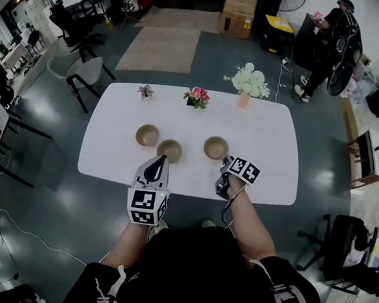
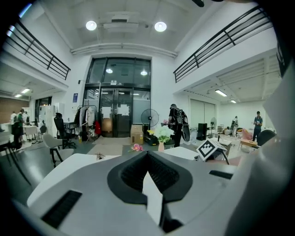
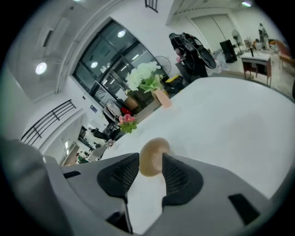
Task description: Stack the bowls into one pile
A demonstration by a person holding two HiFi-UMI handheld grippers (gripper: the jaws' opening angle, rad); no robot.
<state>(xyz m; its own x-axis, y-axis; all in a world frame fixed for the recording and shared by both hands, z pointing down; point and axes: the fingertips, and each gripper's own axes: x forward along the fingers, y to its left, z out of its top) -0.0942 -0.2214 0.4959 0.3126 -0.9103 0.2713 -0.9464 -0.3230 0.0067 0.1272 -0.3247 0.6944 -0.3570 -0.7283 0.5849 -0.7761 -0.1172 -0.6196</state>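
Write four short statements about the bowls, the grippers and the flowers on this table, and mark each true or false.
1. The left bowl, middle bowl and right bowl stand separately on the table, none stacked. True.
2. The left gripper has its jaws wide apart. False: they are together, with nothing between them.
3. The right gripper has its jaws apart, with the right bowl just ahead of them. True.
4. The white flowers stand at the table's near edge. False: they stand at the far edge, beyond the bowls.
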